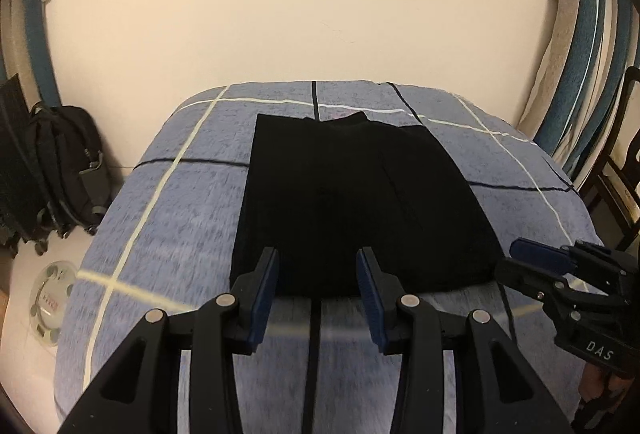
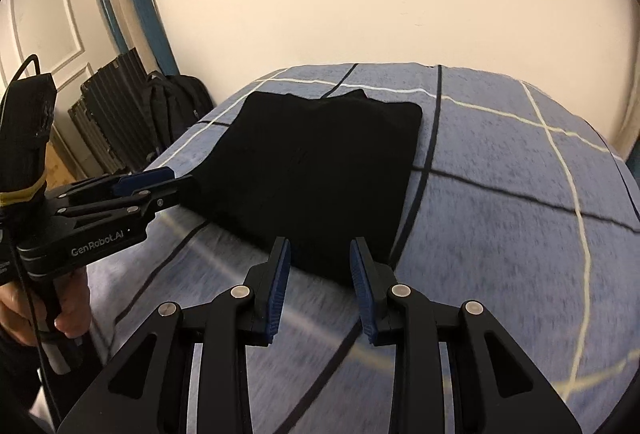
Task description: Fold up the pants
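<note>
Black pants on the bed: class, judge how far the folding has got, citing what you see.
Mostly done: the black pants lie as a compact folded rectangle on the blue checked bedcover. In hand: nothing; the left gripper and right gripper are open at the near edge. Left: perhaps one more fold or smoothing, if required.

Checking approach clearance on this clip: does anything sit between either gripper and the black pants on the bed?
Nothing visible does. The left gripper and right gripper both face the black pants' near edge, over bare blue plaid bedcover.
</note>
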Available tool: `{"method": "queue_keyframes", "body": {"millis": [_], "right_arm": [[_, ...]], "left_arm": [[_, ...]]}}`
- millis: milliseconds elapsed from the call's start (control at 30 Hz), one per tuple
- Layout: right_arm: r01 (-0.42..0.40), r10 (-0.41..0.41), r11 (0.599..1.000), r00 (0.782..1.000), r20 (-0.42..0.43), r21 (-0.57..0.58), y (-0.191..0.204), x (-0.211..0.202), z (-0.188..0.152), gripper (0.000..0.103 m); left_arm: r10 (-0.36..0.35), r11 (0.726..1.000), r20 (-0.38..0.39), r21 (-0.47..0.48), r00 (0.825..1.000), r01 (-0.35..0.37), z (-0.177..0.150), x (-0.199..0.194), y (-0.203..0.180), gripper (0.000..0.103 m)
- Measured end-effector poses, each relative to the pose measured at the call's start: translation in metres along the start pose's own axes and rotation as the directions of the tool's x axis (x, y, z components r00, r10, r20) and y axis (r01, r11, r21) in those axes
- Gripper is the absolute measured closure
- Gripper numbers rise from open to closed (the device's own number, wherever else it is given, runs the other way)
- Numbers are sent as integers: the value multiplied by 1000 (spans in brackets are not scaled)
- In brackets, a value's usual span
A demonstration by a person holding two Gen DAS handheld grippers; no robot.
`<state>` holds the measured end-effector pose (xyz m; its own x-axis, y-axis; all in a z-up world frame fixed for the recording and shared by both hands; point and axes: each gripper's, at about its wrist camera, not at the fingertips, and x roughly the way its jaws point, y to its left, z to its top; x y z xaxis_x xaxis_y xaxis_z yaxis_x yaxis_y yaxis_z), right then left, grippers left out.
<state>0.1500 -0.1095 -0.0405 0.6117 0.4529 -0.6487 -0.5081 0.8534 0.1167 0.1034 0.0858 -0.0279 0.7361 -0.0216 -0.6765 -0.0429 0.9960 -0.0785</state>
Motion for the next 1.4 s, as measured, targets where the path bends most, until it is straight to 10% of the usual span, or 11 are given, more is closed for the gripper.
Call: {"method": "queue_keyframes", "body": {"millis": [533,1400], "right_arm": [[33,-33,999,999,1,-8,37,-57,-59,58],[82,-83,996,996,-28,-32,43,-40,-63,57]], "left_arm": [[40,998,-34,-52,999,-42,-63,-53,-20,60],[57,998,-74,-36,996,-60,-70,-40,-23,59]]}}
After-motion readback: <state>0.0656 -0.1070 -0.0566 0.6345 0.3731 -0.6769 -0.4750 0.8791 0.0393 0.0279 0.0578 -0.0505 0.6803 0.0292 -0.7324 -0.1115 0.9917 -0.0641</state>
